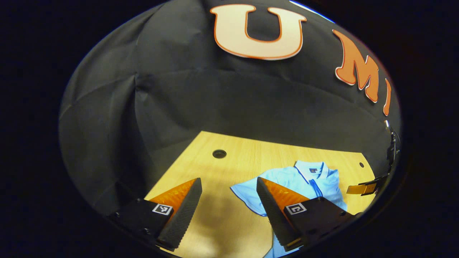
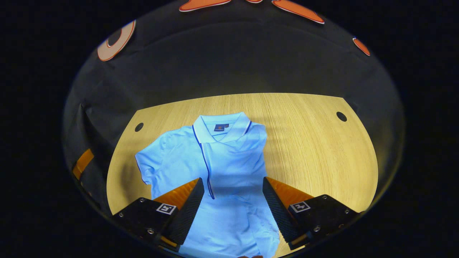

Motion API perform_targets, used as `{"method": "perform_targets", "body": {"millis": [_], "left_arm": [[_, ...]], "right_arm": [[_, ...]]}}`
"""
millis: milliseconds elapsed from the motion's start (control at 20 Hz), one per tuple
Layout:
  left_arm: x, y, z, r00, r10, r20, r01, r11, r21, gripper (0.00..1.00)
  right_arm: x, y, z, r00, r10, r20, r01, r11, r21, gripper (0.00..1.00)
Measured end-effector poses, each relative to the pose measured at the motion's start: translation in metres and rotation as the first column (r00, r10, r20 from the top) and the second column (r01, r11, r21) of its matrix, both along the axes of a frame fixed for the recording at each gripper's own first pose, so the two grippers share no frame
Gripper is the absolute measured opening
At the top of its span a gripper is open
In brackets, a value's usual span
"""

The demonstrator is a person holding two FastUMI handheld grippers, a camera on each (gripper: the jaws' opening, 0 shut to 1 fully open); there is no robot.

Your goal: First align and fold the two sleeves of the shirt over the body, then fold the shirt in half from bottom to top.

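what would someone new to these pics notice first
The light blue short-sleeved polo shirt lies flat on the pale wooden table, collar toward the far wall. In the right gripper view, one sleeve is already folded over the body, while the other sleeve is spread out on the wood. The right claw hangs open above the shirt's lower half, and the left claw hangs open beside that spread sleeve.
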State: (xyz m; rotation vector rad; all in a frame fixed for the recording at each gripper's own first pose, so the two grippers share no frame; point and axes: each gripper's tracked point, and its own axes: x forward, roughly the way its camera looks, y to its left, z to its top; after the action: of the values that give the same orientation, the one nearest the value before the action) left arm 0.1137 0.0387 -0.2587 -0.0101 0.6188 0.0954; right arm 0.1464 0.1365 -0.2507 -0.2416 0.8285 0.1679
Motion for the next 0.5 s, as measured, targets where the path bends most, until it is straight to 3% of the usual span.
{"method": "perform_targets", "body": {"millis": [500], "left_arm": [[0.026,-0.014,-0.114,0.974,0.03,-0.224,-0.022,0.999,0.039,1.0]], "right_arm": [[-0.017,-0.064,-0.006,0.996,-0.076,-0.035,0.076,0.997,0.005,0.99]]}}
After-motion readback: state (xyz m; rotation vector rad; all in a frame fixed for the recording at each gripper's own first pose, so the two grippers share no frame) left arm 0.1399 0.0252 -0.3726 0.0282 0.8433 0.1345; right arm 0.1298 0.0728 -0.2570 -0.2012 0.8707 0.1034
